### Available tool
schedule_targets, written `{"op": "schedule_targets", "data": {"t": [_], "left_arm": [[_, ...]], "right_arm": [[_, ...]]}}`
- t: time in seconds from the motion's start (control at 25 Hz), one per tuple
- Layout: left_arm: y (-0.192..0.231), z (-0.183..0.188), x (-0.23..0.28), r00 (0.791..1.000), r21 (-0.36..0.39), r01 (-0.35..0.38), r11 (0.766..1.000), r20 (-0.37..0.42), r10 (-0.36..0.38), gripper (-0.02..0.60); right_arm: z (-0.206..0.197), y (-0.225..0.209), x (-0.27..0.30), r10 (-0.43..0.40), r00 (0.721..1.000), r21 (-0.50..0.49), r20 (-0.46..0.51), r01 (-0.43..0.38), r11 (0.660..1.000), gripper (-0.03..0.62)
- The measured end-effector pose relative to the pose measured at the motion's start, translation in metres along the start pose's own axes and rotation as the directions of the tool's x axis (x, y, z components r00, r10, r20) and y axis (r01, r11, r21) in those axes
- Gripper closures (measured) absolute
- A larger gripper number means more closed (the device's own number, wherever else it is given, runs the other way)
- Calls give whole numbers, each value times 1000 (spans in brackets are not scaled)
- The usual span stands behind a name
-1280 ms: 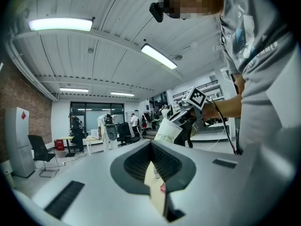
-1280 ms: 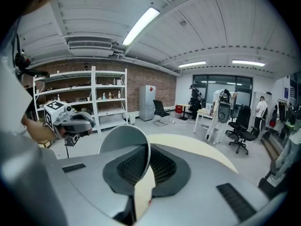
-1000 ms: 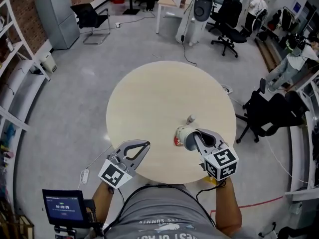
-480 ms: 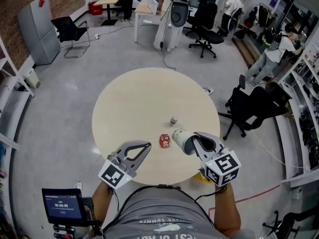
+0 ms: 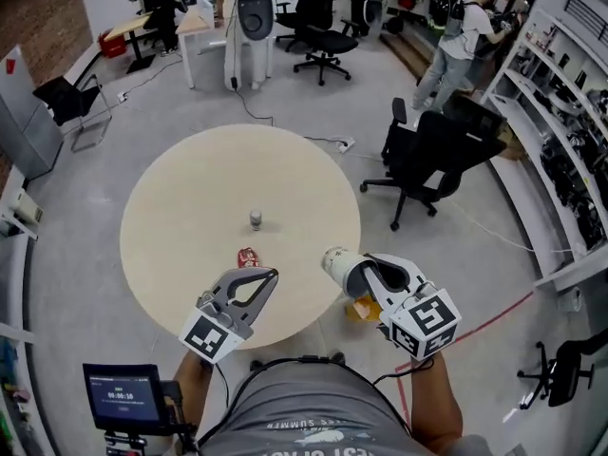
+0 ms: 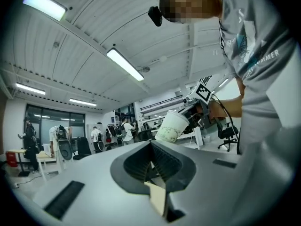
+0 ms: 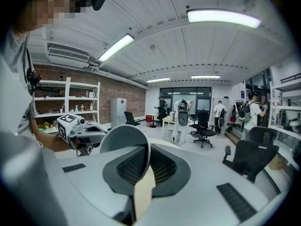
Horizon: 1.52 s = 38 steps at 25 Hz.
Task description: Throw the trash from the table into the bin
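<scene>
The right gripper (image 5: 354, 272) pinches the paper cup (image 5: 334, 261) by its rim, just beyond the table (image 5: 190, 198) edge; that thin hold could slip. On the left gripper (image 5: 273, 275), the jaws are pressed together.

Table (image 5: 190, 198): ahead of the person.
Small container (image 5: 255, 218): on the table, near its middle.
Wrapper (image 5: 247, 256): on the table, near the container, on the person's side.
Left gripper (image 5: 267, 276): above the table's near edge, beside the wrapper.
Right gripper (image 5: 359, 274): at the table's right near edge.
Paper cup (image 5: 334, 259): between the right gripper's jaws.
Chair (image 5: 427, 150): on the floor, right of the table.
</scene>
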<state>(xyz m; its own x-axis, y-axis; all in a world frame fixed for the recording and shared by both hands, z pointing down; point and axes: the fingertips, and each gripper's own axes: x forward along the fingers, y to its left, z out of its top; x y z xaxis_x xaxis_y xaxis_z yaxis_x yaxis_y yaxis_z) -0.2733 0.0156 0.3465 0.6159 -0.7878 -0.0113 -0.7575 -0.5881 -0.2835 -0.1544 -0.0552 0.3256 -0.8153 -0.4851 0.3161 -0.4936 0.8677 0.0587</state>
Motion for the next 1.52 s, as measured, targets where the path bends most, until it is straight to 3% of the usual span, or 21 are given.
{"op": "schedule_targets", "data": {"t": [0.2,0.36,0.52,0.76,1.04,1.52], "left_arm": [[-76,5,139,993,27,115,993,-22,-114,540],[-135,8,213,982,50,187,981,-24,-186,540],[-173,22,257,965,68,263,962,-22,-262,540],[-202,51,280,927,87,371,925,16,-374,540],[-230,56,280,883,92,465,880,19,-469,540],[-254,37,261,835,91,546,833,22,-550,540]], "right_arm": [[-62,-119,-94,-83,997,73,-6,83,994,574],[-105,-173,-157,-137,991,105,-10,137,985,574],[-119,-205,-202,-193,981,133,-13,193,972,574],[-119,-213,-252,-290,957,184,-5,285,941,574],[-136,-198,-283,-373,927,233,-26,368,900,574],[-162,-167,-297,-453,891,276,-43,446,851,574]]}}
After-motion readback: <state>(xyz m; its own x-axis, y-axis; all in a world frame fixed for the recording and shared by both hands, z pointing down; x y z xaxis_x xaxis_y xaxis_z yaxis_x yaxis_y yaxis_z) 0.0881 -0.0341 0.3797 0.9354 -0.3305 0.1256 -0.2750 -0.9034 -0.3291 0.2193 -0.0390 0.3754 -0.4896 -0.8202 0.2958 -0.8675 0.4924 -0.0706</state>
